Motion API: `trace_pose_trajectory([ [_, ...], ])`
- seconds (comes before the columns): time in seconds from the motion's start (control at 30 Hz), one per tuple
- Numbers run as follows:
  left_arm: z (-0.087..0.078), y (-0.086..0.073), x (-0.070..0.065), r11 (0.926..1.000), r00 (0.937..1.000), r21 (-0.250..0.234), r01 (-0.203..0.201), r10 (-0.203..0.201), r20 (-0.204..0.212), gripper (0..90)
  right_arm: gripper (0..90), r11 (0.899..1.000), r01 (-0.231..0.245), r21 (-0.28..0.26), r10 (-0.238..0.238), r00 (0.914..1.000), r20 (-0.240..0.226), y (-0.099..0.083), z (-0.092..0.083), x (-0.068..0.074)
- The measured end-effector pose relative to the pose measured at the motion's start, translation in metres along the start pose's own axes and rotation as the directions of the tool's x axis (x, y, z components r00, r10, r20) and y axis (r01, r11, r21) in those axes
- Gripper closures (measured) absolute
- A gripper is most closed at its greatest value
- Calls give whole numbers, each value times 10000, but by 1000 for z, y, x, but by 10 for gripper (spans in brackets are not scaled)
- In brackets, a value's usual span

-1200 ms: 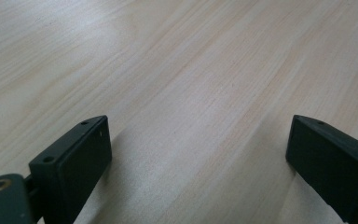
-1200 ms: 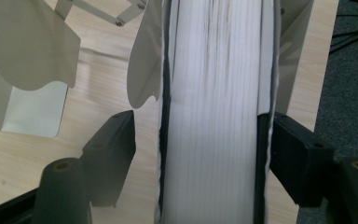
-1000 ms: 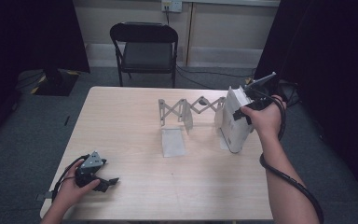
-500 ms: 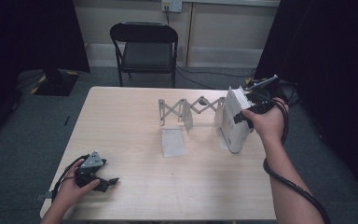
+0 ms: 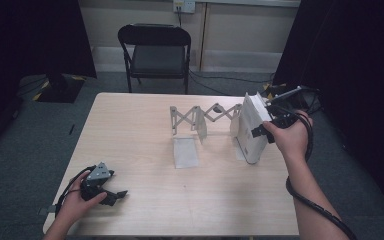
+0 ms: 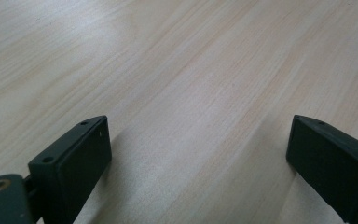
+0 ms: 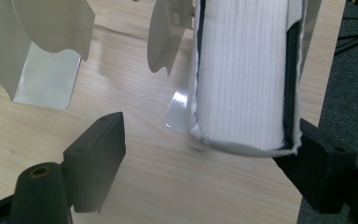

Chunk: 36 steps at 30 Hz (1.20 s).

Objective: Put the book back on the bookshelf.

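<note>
White book (image 5: 252,127) stands in the expanding rack's (image 5: 205,117) end slot.

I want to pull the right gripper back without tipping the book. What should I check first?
1. Right gripper released: its jaws have just been opening, with the white book between them and one pad standing clear of it. Ok.
2. Other pad off the book's cover: cannot tell.
3. Book standing on the table at the right end of the folding rack: ok.
4. Book supported by the rack's end divider: cannot tell.
5. Left gripper open, low over the near left of the table, away from the rack: ok.
</note>
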<state>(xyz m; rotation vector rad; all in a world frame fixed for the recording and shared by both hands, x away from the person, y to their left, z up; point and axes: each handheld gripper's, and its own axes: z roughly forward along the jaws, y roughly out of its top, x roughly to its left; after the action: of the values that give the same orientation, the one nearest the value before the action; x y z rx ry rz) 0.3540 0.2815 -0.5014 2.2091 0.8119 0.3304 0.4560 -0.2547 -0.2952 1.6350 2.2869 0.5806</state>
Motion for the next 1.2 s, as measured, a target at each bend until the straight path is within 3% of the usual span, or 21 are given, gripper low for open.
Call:
trace_pose_trajectory([
  [0.33, 1, 0, 0, 10000, 10000, -59, 18, -18, -47, 62, 171, 9998, 122, -153, -124, 9998, -126, -14, -2, 1],
  [0.53, 1, 0, 0, 10000, 10000, -61, 16, -16, -49, 62, 165, 9993, 373, 39, -371, 9989, -286, -22, -1, 3],
  [0.97, 1, 0, 0, 10000, 10000, -65, 33, -33, -44, 62, 165, 9958, 910, 6, -907, 9931, -748, -37, 9, 19],
  [1.2, 0, 0, 0, 10000, 10000, -5, -32, 32, -41, 62, 167, 9919, 1265, -107, -1269, 9856, -1116, -42, 18, 30],
])
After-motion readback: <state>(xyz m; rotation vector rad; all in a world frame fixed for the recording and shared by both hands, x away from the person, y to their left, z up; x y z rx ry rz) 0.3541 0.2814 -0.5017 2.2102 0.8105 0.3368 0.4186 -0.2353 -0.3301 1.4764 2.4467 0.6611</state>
